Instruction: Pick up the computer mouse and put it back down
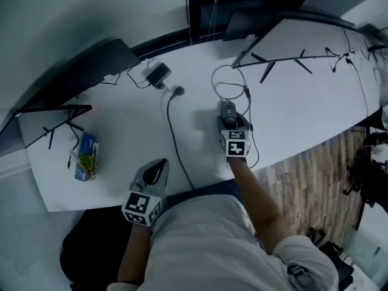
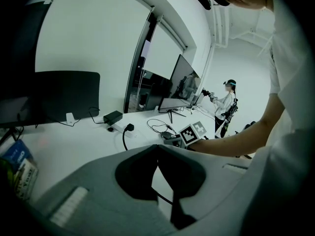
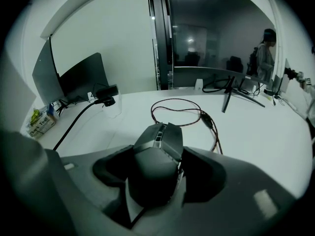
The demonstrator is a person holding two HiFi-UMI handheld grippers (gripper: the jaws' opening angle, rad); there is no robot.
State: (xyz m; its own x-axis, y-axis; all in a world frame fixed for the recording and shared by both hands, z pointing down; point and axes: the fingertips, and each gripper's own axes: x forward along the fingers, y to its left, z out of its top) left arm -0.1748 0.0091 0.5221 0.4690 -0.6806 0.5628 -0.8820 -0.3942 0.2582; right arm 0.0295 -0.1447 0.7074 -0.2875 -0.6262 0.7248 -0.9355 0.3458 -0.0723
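1. Cool, even indoor light — the white table (image 1: 291,102) and wall (image 1: 91,11) read bright, shadows soft and faint.
2. Both gripper views bend strongly, with black vignetted corners.
3. The computer mouse (image 3: 156,156) near the lens looks soft and dark.

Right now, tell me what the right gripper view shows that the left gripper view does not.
Only the right gripper view: the computer mouse between the right gripper's spread jaws. Only the left gripper view: the left gripper, jaws together on nothing, and the right gripper's marker cube. Both: the white table, the black plug and the snack packet.
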